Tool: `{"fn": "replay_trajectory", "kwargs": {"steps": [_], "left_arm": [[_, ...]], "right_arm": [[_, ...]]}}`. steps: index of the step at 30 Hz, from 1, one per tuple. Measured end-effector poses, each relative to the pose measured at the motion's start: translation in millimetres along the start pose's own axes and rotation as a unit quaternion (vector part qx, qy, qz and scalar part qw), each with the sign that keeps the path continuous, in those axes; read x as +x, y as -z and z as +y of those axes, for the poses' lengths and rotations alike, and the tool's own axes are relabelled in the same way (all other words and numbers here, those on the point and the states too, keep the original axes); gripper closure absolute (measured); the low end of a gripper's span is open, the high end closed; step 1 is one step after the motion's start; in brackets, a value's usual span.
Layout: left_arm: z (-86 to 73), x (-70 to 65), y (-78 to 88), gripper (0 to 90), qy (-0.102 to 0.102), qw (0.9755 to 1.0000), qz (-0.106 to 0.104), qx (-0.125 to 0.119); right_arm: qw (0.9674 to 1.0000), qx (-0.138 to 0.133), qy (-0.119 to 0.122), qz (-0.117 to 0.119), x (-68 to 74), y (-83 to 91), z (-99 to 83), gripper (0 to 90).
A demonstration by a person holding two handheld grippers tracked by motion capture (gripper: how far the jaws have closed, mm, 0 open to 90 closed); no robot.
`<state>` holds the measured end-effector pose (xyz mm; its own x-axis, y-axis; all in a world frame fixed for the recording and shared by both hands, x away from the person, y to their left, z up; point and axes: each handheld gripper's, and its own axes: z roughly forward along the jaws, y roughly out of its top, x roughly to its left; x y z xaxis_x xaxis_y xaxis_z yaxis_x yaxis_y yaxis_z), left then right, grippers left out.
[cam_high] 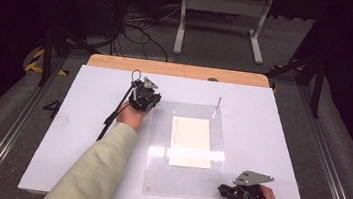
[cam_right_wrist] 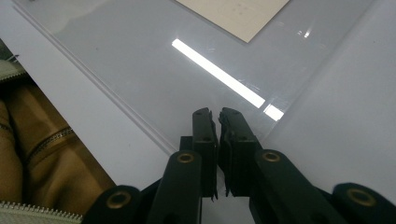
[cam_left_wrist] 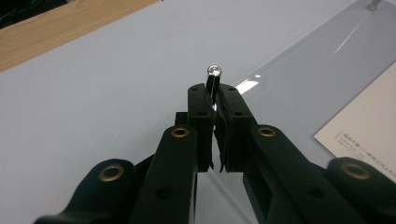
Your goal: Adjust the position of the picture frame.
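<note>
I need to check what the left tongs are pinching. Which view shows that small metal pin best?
The left gripper view: the pin stands clamped between the shut left tongs, its shiny cap plain. In the high view the hand and gripper hide it.

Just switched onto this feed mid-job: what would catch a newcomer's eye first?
The clear acrylic sheet on the white table, with a cream card under it at centre. The left gripper at the sheet's far left corner is shut on a small metal pin. The right gripper, shut, sits at the near right corner.
</note>
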<state>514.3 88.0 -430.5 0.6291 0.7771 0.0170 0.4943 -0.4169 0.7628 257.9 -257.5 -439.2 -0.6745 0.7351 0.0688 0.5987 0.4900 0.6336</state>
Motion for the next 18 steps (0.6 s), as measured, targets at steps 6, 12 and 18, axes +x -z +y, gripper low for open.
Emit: {"fn": "replay_trajectory", "kwargs": {"steps": [6, 12, 18], "left_arm": [[-4.9, -4.7, 3.3, 85.1, 0.003, 0.9999, -0.011, -0.005], [-8.7, -6.9, 6.8, 85.1, 0.001, 0.9998, -0.021, -0.006], [-9.1, -6.9, 6.9, 84.5, 0.002, 0.9996, -0.027, -0.007]], "right_arm": [[0.9999, 0.014, 0.005, 0.001, 6.2, 3.2, -1.2, 84.3], [0.9997, 0.021, 0.004, 0.010, 12.2, 6.3, -4.7, 84.3], [0.9996, 0.019, 0.005, 0.018, 13.0, 7.1, -6.5, 84.2]]}}
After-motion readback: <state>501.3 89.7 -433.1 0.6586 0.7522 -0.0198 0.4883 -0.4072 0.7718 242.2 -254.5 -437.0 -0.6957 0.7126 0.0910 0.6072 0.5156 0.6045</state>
